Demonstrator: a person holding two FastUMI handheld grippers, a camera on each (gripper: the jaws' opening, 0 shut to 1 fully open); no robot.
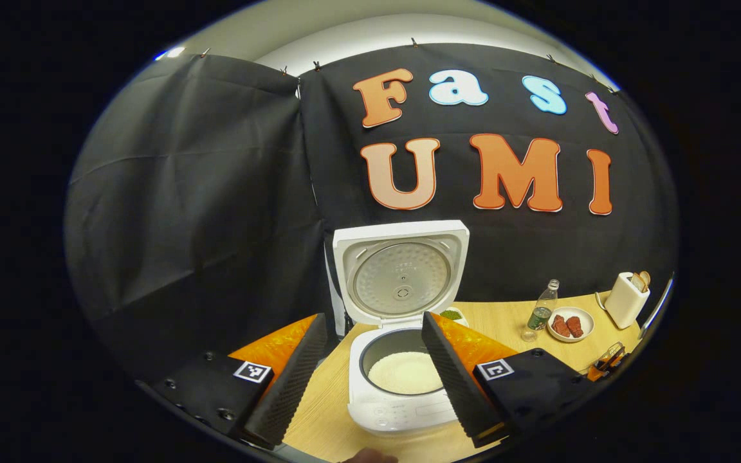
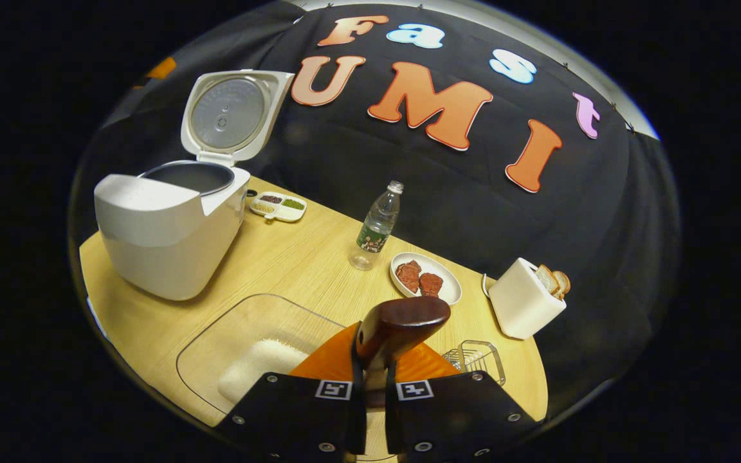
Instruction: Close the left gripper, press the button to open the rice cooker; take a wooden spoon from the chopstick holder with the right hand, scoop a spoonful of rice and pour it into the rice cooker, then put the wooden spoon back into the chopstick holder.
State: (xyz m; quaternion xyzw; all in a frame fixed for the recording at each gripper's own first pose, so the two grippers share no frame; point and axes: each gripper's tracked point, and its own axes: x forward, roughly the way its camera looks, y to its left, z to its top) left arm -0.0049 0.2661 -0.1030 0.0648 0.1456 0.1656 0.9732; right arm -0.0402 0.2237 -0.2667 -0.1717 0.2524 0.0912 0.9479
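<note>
Right gripper (image 2: 370,379) sits at six o'clock in the right gripper view, its black jaws clamped together on the dark brown wooden spoon (image 2: 399,325), whose bowl pokes up just above them. Just beyond, at seven o'clock, lies the clear rectangular container of white rice (image 2: 248,360), and at five o'clock a small wire chopstick holder (image 2: 476,357), partly hidden, so its contents are hard to make out. Over in the left gripper view, the left gripper (image 1: 370,366) has its ribbed black fingers (image 1: 293,379) spread wide apart, framing the white rice cooker (image 1: 402,392) on the pale wooden table (image 1: 319,418); the lid stands upright, open, with white rice showing in the dark inner pot. Further out in the right gripper view, at centre, a white oval plate of red meat pieces (image 2: 425,278), a clear plastic bottle with a green label (image 2: 378,225) at twelve o'clock, and a white toaster with bread slices (image 2: 528,297) at three o'clock.
</note>
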